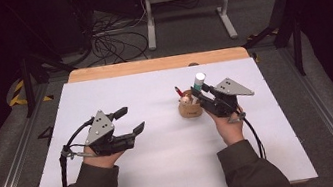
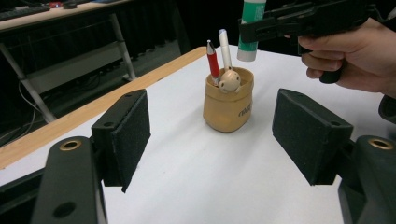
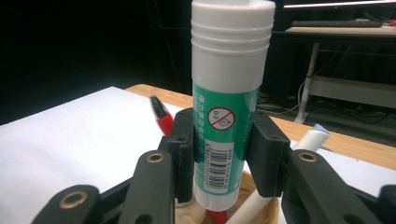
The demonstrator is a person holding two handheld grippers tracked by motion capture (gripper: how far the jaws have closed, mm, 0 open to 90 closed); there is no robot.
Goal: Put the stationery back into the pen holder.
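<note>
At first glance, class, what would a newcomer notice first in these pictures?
The green-and-white glue stick stands out, held upright in the right claw just above the tan pen holder mid-table. A red pen and a white pen poke from that holder. The left claw waits open, off to its left.

White sheet [image 1: 165, 164] covers the surface, wooden edge [image 1: 157, 64] showing along the far side. Grey floor beyond. White desk frame [image 1: 187, 4] stands past the far edge, tangled black cables [image 1: 113, 41] on the floor to its left. Yellow-black tape [image 1: 16, 93] on floor at left. Metal rails [image 1: 8, 159] run along both sides. Dark background.
</note>
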